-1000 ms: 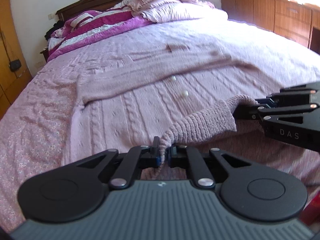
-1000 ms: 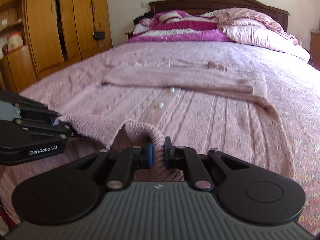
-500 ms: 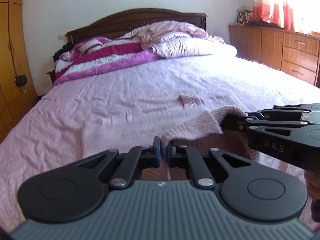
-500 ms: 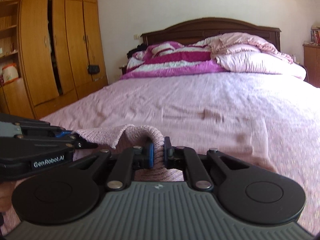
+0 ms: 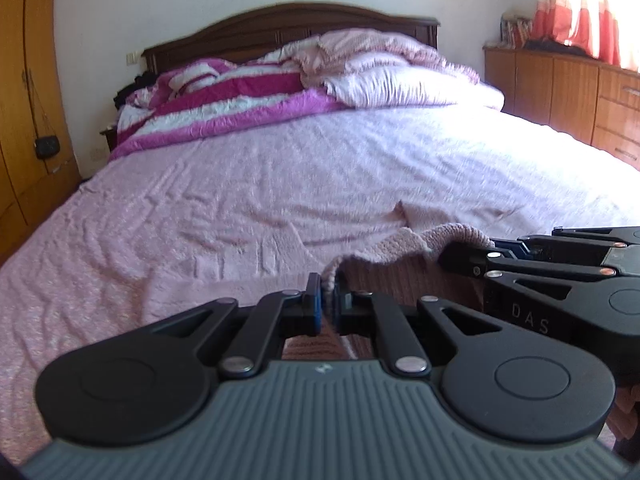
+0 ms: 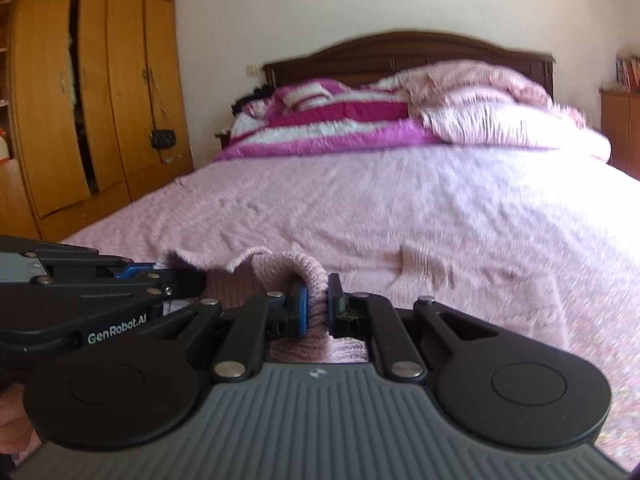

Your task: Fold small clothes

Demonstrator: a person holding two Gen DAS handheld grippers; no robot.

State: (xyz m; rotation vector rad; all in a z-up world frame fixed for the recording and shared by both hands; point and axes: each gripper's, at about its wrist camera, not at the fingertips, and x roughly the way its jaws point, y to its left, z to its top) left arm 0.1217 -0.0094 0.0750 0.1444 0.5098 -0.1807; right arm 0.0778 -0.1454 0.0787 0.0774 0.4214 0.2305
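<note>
A small pink knitted cardigan (image 5: 384, 246) hangs by its ribbed hem between my two grippers, above the pink bed cover (image 5: 240, 200). My left gripper (image 5: 328, 300) is shut on one end of the hem. My right gripper (image 6: 317, 304) is shut on the other end (image 6: 296, 268). The right gripper shows at the right of the left wrist view (image 5: 464, 250), the left gripper at the left of the right wrist view (image 6: 184, 278). The grippers are close together. Most of the cardigan hangs hidden below them; a far part lies on the bed (image 6: 424, 264).
Crumpled magenta-and-white and pale pink blankets (image 5: 280, 88) lie by the dark headboard (image 6: 400, 56). A wooden wardrobe (image 6: 92, 92) stands left of the bed, wooden drawers (image 5: 580, 96) to its right.
Both grippers have lifted the cardigan's hem off the bed and carried it toward the headboard. The spread-out cardigan body has dropped out of view below the grippers.
</note>
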